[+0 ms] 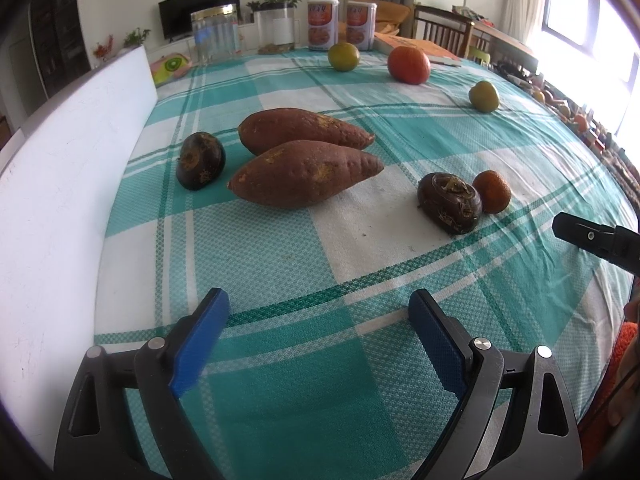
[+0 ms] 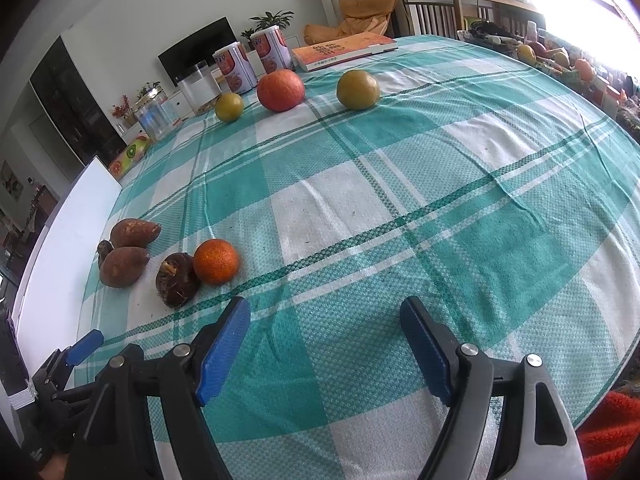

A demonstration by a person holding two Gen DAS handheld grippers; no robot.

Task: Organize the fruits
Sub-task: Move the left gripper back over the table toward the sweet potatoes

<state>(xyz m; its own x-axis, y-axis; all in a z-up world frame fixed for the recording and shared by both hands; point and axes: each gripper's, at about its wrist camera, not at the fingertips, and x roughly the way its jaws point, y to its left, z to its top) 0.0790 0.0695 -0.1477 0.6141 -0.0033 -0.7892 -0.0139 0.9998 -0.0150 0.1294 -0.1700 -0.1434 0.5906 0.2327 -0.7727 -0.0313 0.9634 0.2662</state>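
Two sweet potatoes [image 1: 306, 172] [image 1: 304, 128] lie side by side on the checked cloth, with a dark taro [image 1: 200, 160] to their left. Another dark taro [image 1: 450, 202] touches a small orange [image 1: 492, 192]; both show in the right wrist view, taro [image 2: 176, 280] and orange [image 2: 216, 261]. Far back lie a large orange-red fruit [image 2: 280, 90] and two green-yellow citrus [image 2: 357, 89] [image 2: 229, 107]. My left gripper [image 1: 320, 340] is open and empty above the near cloth. My right gripper [image 2: 324, 344] is open and empty, right of the small orange.
A white board [image 1: 68, 184] stands along the table's left edge. At the back stand two cans [image 1: 342, 24], clear jars [image 1: 214, 36] and a book [image 2: 344, 50]. Chairs [image 2: 436, 10] and a cluttered side table [image 2: 560, 60] lie beyond the right edge.
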